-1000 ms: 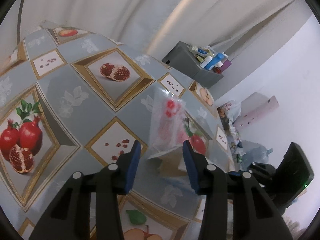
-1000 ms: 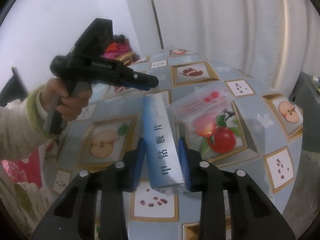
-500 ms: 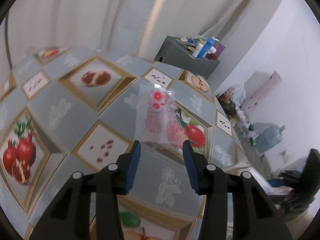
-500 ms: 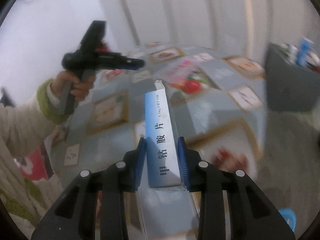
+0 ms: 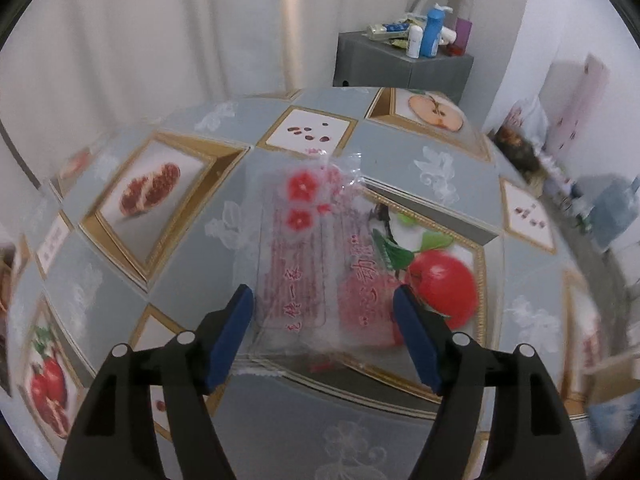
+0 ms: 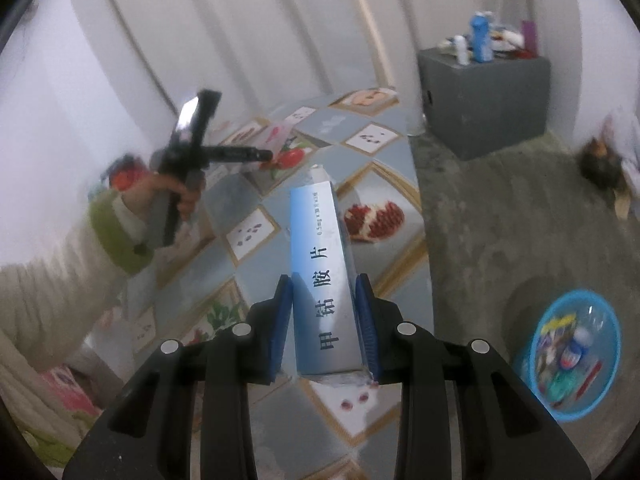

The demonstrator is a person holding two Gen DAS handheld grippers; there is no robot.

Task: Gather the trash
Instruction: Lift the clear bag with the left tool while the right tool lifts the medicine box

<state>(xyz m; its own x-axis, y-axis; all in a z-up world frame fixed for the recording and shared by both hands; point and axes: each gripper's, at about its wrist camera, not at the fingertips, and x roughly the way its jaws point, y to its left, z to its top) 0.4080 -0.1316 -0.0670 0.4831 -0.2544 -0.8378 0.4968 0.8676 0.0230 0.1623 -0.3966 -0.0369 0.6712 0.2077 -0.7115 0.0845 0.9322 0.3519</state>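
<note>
Past the table edge, right gripper [image 6: 324, 320] clamps box [image 6: 324, 280], left gripper [image 5: 322, 320] spread over wrapper [image 5: 316, 264].

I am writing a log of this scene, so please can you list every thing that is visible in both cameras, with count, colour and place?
Plastic wrapper: one, clear with red print, flat on the table, ahead of the left jaws.
Medicine box: one, blue and white, clamped in the right jaws.
Table: one, grey-blue cloth with fruit pictures.
Basin: one, blue, on the floor at right, holding mixed trash.
Cabinet: one, dark grey, by the curtain.
Bottles: several, blue and white, on the cabinet.
Curtain: white, behind the table.
Left gripper: black, blue pads, open.
Right gripper: black, blue pads, shut on the box.
Left hand: holding the left gripper, cream sleeve with green cuff.
</note>
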